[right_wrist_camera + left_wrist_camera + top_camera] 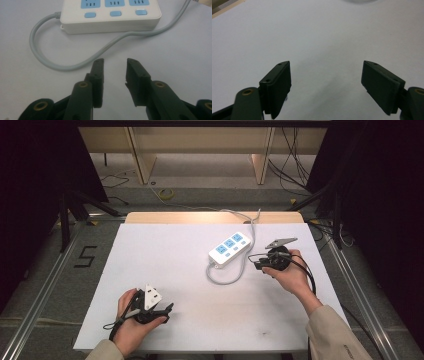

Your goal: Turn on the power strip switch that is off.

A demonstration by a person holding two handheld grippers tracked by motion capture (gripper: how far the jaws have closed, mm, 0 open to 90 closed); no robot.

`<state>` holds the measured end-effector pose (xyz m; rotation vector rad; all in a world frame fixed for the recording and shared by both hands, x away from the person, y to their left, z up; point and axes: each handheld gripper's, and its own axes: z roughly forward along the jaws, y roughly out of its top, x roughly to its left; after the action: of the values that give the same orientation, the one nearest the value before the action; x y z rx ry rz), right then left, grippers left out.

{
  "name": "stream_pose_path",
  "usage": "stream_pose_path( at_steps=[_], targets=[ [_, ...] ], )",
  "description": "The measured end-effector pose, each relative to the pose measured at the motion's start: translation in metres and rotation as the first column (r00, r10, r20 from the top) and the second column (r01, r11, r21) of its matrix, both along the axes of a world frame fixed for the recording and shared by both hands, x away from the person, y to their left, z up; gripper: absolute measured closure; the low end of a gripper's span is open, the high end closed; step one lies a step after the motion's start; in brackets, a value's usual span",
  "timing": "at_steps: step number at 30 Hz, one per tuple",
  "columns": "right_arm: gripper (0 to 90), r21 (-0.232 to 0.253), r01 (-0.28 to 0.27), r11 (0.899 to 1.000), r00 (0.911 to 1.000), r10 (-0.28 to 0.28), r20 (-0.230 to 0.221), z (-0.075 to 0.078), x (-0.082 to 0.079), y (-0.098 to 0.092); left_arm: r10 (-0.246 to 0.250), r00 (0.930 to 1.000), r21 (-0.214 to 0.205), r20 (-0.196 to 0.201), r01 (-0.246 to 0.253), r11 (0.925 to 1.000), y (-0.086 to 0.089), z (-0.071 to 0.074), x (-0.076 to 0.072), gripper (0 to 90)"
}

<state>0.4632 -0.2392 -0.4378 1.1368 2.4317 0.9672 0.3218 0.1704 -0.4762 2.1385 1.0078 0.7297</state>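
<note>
White table (165, 270), seen from the high view. Power strip (229, 248) lies toward the far right part of the table, white body with three blue socket faces, set at a slant. Its grey cord (227, 279) leaves the near end, loops on the table in front of the strip, then runs along the strip's right side and off the far edge.

Right hand-held gripper (256, 264) held in the right hand (290, 275) near the right edge, just beside the strip, jaws pointing at the cord loop. In the right gripper view, its jaws stand a little apart with nothing between them; the cord (75, 63) curves just past the tips, the strip (110, 15) beyond.

Left hand-held gripper (167, 312) held in the left hand (131, 320) near the near edge, left of centre, well apart from the strip. Left gripper view: jaws wide apart over bare table (324, 45), holding nothing.
</note>
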Motion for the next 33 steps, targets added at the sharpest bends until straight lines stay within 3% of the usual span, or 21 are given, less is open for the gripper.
stream_pose_path(
  at_steps=[11,16,33],
  targets=[
    [50.0,0.026,-0.007,1.0,0.9997,0.007,0.024,-0.007,-0.026,-0.012,0.002,1.0,0.001,-0.005,-0.002,1.0,-0.001,-0.002,0.001,24.2],
    [48.0,0.05,-0.01,0.999,0.9997,0.009,0.022,-0.011,-0.039,-0.021,0.005,1.0,-0.002,-0.007,-0.005,1.0,0.0,-0.002,0.001,24.2],
    [44.6,0.108,0.006,0.994,0.9965,-0.015,0.083,-0.028,-0.088,-0.045,-0.002,0.9998,-0.019,-0.02,0.002,0.9998,0.0,-0.001,0.0,24.1]
  ],
)
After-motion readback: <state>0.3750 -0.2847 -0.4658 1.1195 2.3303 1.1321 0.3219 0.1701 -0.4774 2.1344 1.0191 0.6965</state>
